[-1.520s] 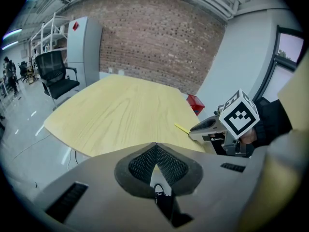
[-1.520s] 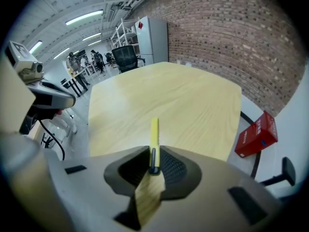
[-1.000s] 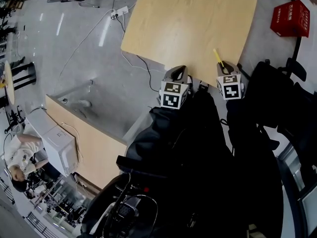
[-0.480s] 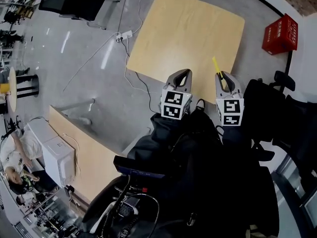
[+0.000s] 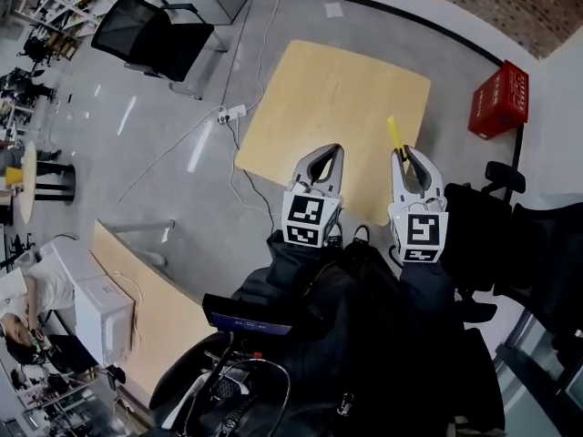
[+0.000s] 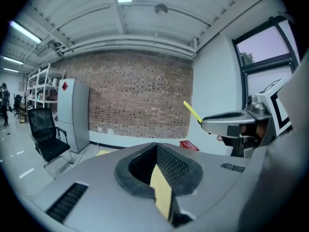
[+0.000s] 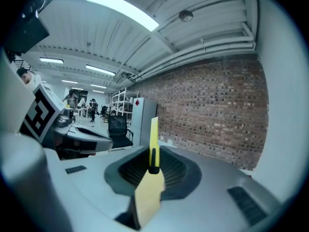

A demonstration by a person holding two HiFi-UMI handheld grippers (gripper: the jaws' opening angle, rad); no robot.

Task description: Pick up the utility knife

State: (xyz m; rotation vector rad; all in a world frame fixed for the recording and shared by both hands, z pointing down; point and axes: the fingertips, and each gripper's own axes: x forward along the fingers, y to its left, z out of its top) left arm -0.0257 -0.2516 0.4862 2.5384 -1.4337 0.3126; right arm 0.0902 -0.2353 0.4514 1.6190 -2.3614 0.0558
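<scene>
The yellow utility knife (image 5: 395,135) sticks up and away from my right gripper (image 5: 404,154), which is shut on it above the near edge of the light wooden table (image 5: 337,98). In the right gripper view the knife (image 7: 153,141) stands upright between the pads, its black slider at the grip. My left gripper (image 5: 332,150) hangs beside it, to the left, shut with nothing in it. The left gripper view shows its own closed jaws (image 6: 161,187), and at the right the right gripper (image 6: 227,121) with the knife (image 6: 192,111) poking out.
A red crate (image 5: 498,100) sits on the floor right of the table. A black office chair (image 5: 150,35) stands at the far left, and a power strip (image 5: 230,113) with cables lies by the table's left corner. Another black chair (image 5: 496,178) is at the right.
Both grippers have risen together and now sit higher over the table, which looks smaller and farther. The knife stays held in the right gripper.
</scene>
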